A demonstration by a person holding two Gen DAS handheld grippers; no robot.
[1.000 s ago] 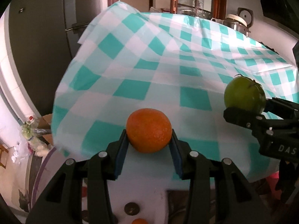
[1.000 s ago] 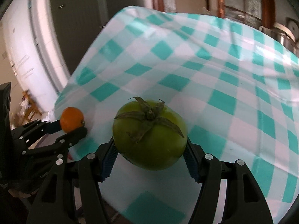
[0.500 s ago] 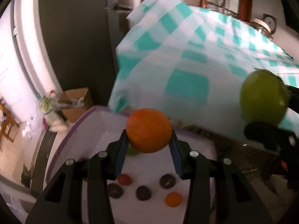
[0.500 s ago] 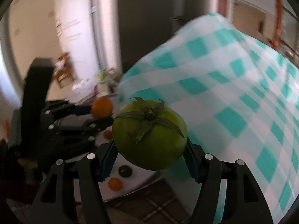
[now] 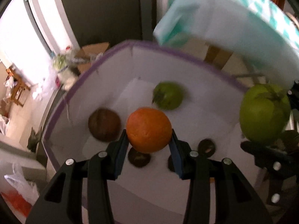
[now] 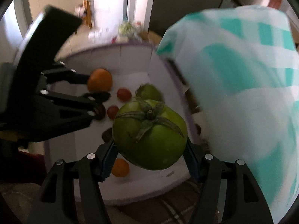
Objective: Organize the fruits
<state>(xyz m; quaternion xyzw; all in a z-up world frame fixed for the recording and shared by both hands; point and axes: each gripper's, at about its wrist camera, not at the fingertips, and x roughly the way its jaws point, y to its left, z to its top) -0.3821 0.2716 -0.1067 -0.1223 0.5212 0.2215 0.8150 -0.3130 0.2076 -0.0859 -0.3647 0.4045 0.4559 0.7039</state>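
My left gripper [image 5: 149,149] is shut on an orange [image 5: 148,130] and holds it over a white box with a purple rim [image 5: 61,100]. My right gripper [image 6: 150,160] is shut on a large green tomato [image 6: 149,138], also above the box [image 6: 130,192]. The tomato shows at the right of the left wrist view [image 5: 264,113]. The orange [image 6: 100,80] and left gripper [image 6: 97,87] show at the left of the right wrist view. Inside the box lie a green tomato [image 5: 168,95], a brown round fruit [image 5: 104,124], several small dark fruits [image 5: 138,156], red ones [image 6: 123,94] and a small orange one [image 6: 120,167].
The table with the teal-checked cloth [image 5: 243,24] stands to the right of the box [image 6: 252,93]. A dark cabinet or fridge [image 5: 104,9] is behind. A cardboard box and bags [image 5: 82,59] lie on the floor at the left.
Both grippers have swung left and down from the table to over the white box, each still holding its fruit. The box's contents have come into full view.
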